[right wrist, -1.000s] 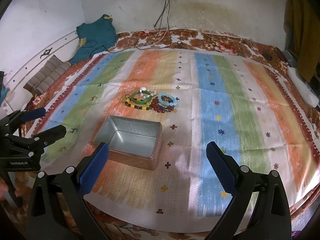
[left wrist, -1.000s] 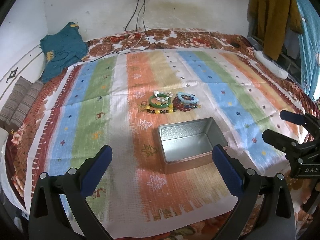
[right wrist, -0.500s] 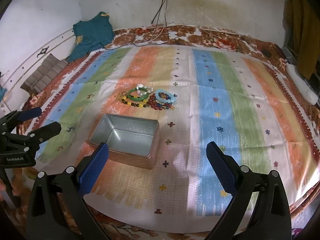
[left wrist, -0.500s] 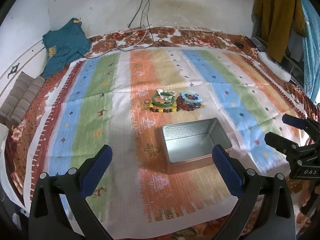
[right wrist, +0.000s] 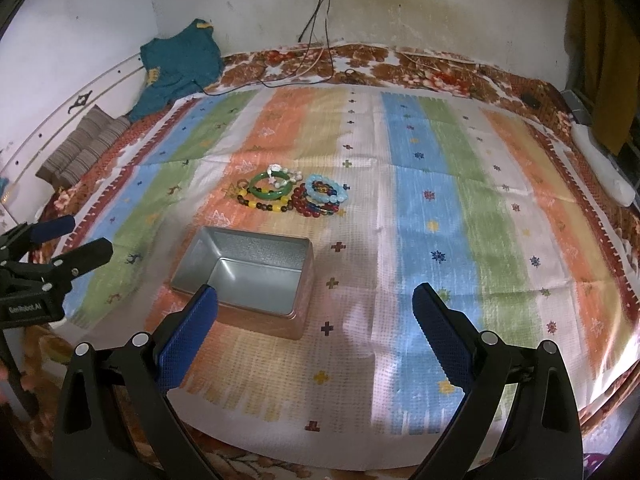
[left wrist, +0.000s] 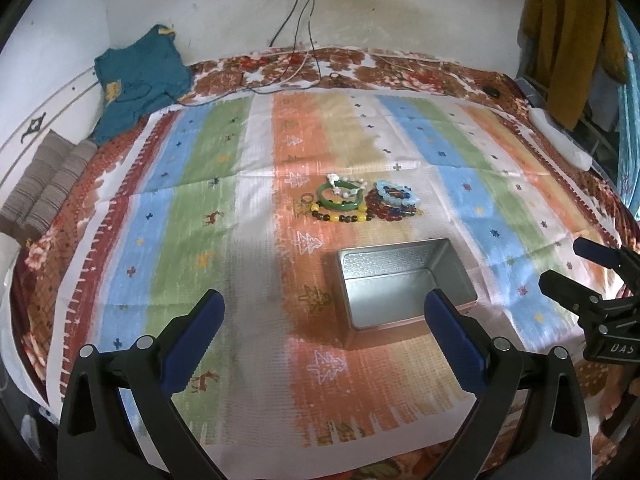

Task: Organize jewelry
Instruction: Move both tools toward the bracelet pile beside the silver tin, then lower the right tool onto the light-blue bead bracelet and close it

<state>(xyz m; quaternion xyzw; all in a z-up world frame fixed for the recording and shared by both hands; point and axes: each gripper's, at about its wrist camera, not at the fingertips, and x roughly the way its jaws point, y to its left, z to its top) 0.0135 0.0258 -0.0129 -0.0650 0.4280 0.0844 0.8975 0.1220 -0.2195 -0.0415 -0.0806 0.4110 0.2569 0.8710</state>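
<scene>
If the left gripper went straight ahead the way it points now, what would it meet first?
Probably the striped cloth just left of the metal tin. The open left gripper aims down at bare fabric, with the tin's left edge close to that line; depth is unclear.

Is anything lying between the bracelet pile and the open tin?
Nothing visible. Only bare striped cloth separates the bracelets from the open tin, which is empty.
</scene>
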